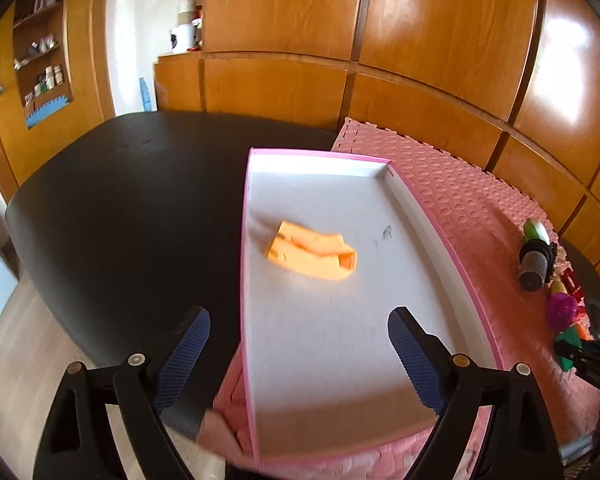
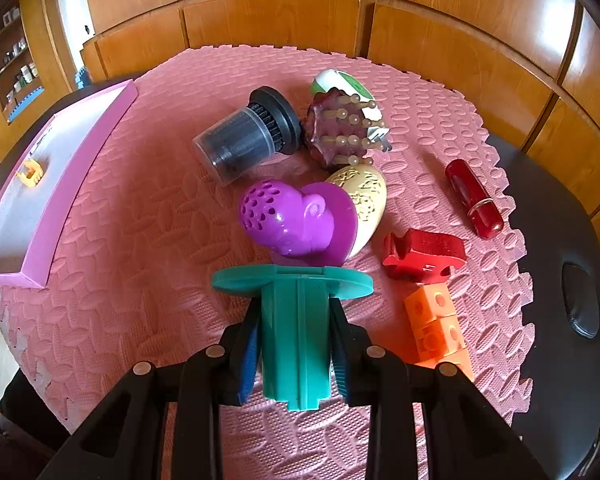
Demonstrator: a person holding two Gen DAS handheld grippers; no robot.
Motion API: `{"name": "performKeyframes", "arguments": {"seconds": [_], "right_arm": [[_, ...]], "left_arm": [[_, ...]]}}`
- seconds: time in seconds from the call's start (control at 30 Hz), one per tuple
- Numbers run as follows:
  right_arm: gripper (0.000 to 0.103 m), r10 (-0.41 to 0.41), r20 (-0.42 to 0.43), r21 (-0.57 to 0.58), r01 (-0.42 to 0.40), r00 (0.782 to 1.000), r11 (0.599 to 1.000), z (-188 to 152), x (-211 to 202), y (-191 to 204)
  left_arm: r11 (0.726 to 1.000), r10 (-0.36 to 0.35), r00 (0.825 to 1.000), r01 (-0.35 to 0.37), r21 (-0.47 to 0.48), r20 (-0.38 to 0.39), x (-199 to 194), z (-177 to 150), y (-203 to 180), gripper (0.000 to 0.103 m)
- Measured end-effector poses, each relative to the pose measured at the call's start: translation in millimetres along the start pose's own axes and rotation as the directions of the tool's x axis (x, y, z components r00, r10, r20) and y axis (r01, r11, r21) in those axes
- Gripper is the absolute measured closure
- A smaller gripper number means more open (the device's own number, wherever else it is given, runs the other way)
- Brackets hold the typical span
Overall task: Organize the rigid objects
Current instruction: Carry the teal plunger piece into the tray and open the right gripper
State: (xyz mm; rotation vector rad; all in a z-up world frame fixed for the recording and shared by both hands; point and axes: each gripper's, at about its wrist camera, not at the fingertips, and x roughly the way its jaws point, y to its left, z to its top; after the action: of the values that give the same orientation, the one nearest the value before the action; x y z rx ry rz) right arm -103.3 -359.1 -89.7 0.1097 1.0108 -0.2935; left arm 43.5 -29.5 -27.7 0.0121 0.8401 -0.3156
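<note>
The right tongs (image 2: 296, 344) clamp a green flanged piece (image 2: 296, 320), with the toy pile just ahead on the pink mat (image 2: 140, 280). The left tongs (image 1: 300, 356) gape wide, empty, over the pink-rimmed tray (image 1: 440, 224); only their view shows the orange piece (image 1: 312, 256) ahead lying fully in it.

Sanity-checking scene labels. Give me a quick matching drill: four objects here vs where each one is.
Things:
1. green plastic flanged piece
2. orange plastic clip
3. red glossy cylinder
4. purple perforated plastic toy

Places:
A. inside the pink-edged white tray
B. pink foam mat, far right edge
C. clamped in the right gripper
D. mat centre, against the cream oval

Pairs: 1-C, 2-A, 3-B, 4-D
</note>
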Motion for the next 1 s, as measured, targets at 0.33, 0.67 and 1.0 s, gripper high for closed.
{"name": "performKeyframes", "arguments": {"seconds": [0.33, 0.67, 1.0], "right_arm": [[0.073, 0.085, 0.019, 0.001, -0.085, 0.996, 0.996, 2, -8, 15], [0.073, 0.110, 0.029, -0.043, -0.108, 0.994, 0.993, 14, -2, 53], [0.073, 0.190, 0.083, -0.062, -0.185, 0.978, 0.981, 39, -6, 81]], "left_arm": [[1.000, 0.010, 1.000, -0.010, -0.002, -0.014, -14, -20, -5, 0.012], [1.000, 0.020, 1.000, -0.020, 0.014, 0.007, -22, -19, -7, 0.012], [1.000, 0.014, 1.000, -0.014, 0.010, -0.002, -20, -20, -7, 0.012]]}}
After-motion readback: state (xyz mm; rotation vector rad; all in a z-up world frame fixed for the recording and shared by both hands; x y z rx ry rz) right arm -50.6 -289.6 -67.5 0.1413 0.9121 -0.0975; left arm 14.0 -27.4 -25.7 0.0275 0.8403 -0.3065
